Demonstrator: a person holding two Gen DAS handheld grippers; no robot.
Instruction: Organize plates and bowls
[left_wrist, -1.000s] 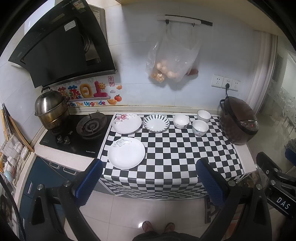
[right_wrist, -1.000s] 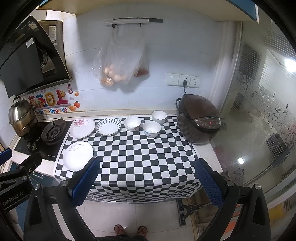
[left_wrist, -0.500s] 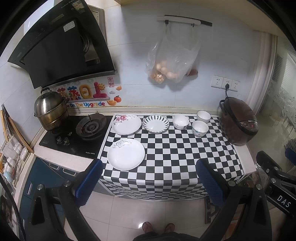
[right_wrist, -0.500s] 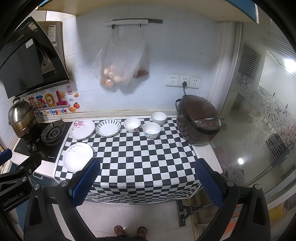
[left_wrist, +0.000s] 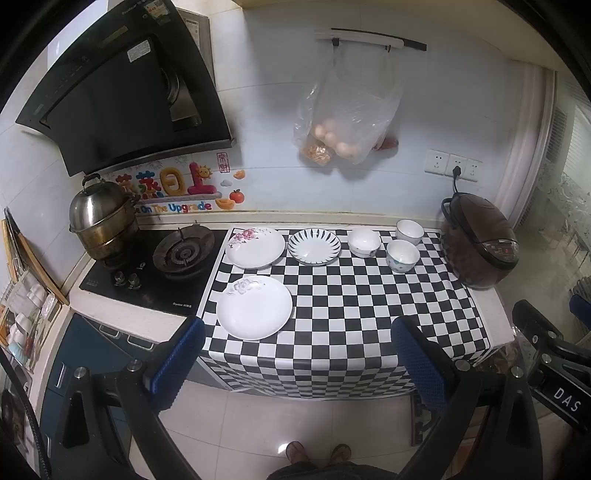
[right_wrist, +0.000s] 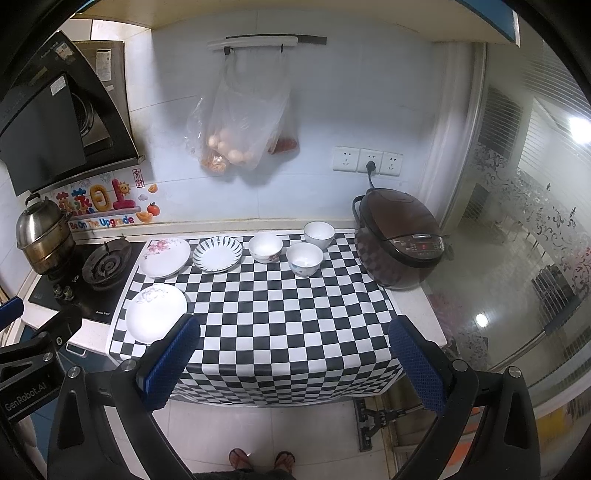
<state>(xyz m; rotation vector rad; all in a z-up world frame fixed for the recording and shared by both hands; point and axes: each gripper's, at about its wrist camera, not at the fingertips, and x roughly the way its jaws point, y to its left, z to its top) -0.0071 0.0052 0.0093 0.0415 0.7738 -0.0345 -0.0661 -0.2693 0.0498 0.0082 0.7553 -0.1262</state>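
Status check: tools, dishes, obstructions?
Left tool open, empty. Right tool open, empty. Three plates, three bowls unstacked on checkered cloth. Nothing blocking.

You face a pale tiled wall behind the surface, which is draped with a black-and-white checked cloth. Far left: a black range hood above a gas hob bearing a steel steamer pot. A plastic bag hangs from a wall rail. Right: a brown rice cooker, plugged in, and patterned glass panels. Glossy light floor tiles lie below you.
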